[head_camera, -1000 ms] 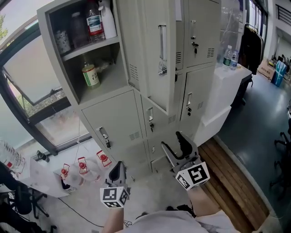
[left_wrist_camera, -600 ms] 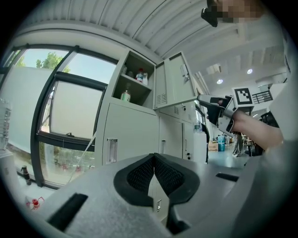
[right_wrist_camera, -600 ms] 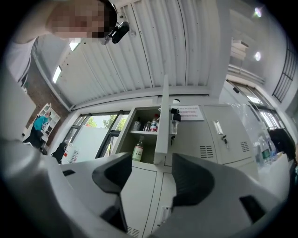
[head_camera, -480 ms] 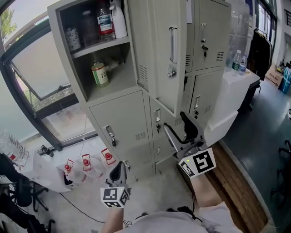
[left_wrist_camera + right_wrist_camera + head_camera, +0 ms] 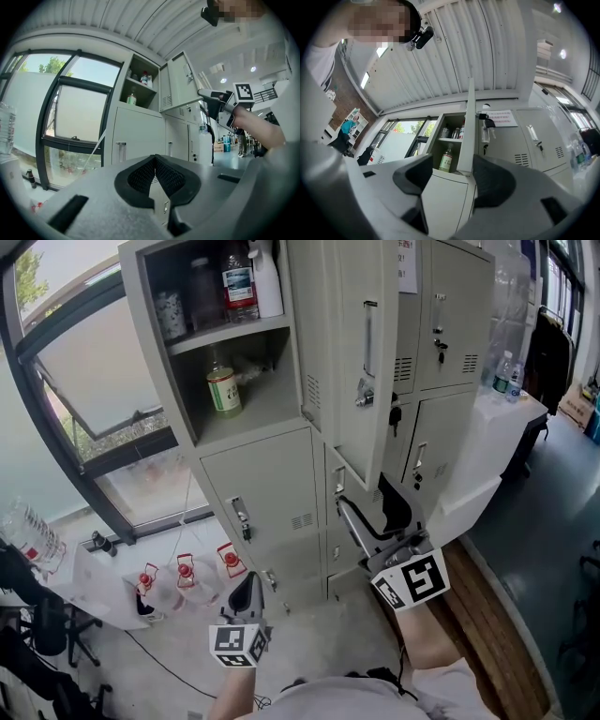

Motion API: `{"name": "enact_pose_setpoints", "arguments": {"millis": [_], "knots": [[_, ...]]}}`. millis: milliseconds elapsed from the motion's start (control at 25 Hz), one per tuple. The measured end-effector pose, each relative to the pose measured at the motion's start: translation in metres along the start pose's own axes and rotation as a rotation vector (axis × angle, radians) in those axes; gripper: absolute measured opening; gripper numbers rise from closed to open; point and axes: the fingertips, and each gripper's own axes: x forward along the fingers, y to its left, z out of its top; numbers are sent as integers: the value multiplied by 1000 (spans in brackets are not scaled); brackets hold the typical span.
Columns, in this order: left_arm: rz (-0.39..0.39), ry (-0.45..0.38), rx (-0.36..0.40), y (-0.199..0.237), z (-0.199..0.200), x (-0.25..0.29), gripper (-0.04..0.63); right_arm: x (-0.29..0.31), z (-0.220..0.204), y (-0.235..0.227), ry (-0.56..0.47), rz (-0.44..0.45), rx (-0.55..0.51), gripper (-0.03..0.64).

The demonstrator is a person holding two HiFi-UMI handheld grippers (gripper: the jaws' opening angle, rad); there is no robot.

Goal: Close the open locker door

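The locker door (image 5: pixel 361 343) stands swung out from the upper left compartment of the grey locker cabinet (image 5: pixel 258 484). Its thin edge faces the person, and a bunch of keys (image 5: pixel 362 396) hangs at its lock. The right gripper (image 5: pixel 367 514) is raised just under the door's lower corner, at about 6 o'clock from it, its fingers spread wide with nothing clamped. In the right gripper view the door's thin edge rises in the gap between the jaws, and I cannot tell whether it touches them. The left gripper (image 5: pixel 247 594) hangs low, at 8 o'clock from the right one and well apart from the cabinet, its fingers (image 5: pixel 140 176) pressed together on nothing. Inside the open compartment, bottles (image 5: pixel 239 282) stand on the upper shelf and a green-labelled bottle (image 5: pixel 223 388) stands on the one below
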Motion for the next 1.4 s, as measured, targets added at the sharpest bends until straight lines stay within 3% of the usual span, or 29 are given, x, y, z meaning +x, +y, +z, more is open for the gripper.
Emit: {"name": "enact_pose_setpoints", "arguments": {"millis": [1400], "knots": [[167, -12, -29, 126, -5, -57, 9, 101, -6, 136, -54, 194, 81, 238]]}}
